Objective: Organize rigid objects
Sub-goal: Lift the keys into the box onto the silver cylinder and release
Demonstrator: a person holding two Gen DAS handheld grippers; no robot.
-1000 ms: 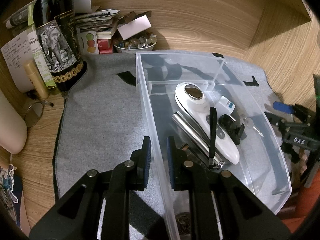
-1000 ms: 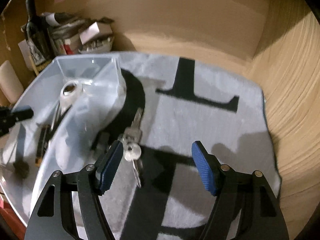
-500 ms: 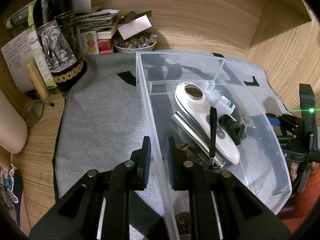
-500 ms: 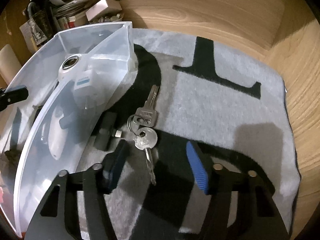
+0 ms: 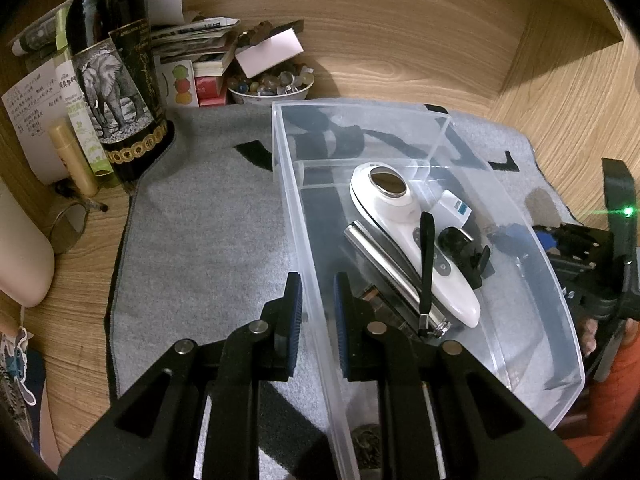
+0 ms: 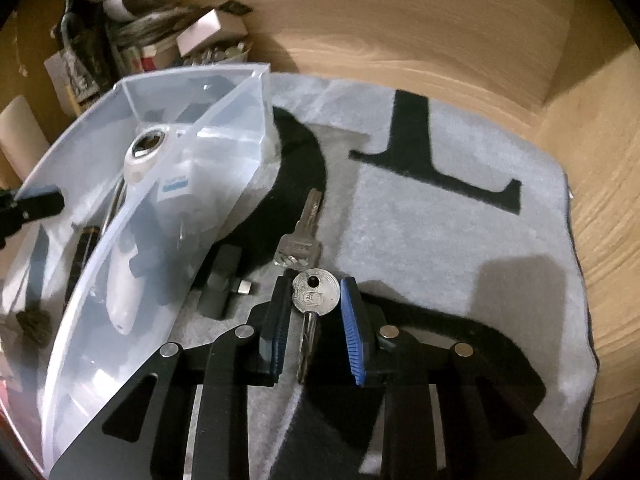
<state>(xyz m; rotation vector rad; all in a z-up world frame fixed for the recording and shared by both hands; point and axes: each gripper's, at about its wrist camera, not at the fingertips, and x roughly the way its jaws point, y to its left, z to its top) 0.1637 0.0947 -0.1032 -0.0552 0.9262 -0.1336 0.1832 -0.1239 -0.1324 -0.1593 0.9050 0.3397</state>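
Observation:
A clear plastic bin (image 5: 296, 216) lies on a grey mat (image 5: 208, 232). It holds a white handheld device (image 5: 404, 232), a metal rod (image 5: 384, 264), a small white box (image 5: 452, 208) and a black clip. My left gripper (image 5: 316, 308) is shut on the bin's left wall. In the right wrist view the bin (image 6: 120, 240) is at the left. My right gripper (image 6: 314, 316) has closed around the round head of a bunch of keys (image 6: 314, 298) on the mat; both pads touch it. A black USB adapter (image 6: 222, 284) lies beside the bin.
A dark wine bottle (image 5: 116, 80), papers, boxes and a bowl of beads (image 5: 272, 84) crowd the back left. Wooden walls (image 5: 440, 40) close in the back and right. The mat's right part (image 6: 460, 240) lies bare.
My right gripper moved forward and down over the keys and narrowed from wide open until its pads meet the round key head. The left gripper and the bin stayed still.

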